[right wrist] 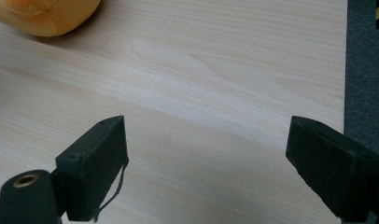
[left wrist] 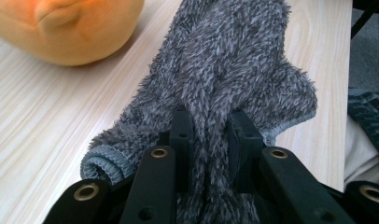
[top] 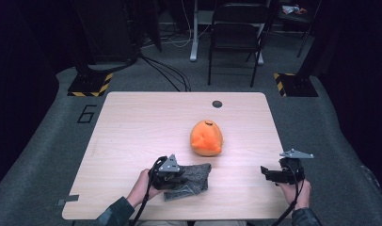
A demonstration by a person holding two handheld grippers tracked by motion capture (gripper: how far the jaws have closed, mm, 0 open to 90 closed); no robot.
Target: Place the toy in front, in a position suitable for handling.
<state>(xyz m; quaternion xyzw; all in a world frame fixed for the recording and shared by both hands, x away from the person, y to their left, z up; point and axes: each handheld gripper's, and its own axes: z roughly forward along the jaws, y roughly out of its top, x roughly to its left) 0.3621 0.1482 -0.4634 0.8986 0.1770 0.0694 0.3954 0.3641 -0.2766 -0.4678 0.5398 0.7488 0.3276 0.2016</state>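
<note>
A fuzzy grey cloth [top: 193, 180] lies bunched on the near part of the wooden table [top: 132, 132]. My left gripper [top: 172, 175] is shut on the grey cloth [left wrist: 225, 84], a fold of it pinched between the two black jaws of the left gripper [left wrist: 209, 135]. An orange plush toy [top: 206, 137] sits at the table's middle, just beyond the cloth; the orange plush [left wrist: 66, 28] shows at top left in the left gripper view. My right gripper [top: 269, 173] hovers near the table's right front corner, wide open with nothing between the jaws of the right gripper [right wrist: 206, 158]. The orange plush [right wrist: 43, 16] sits far off.
A small dark round hole [top: 217, 104] marks the table's far edge. A black chair [top: 236, 37] and cables stand on the grey floor beyond the table. Yellow-black striped bases [top: 90, 84] flank the far corners.
</note>
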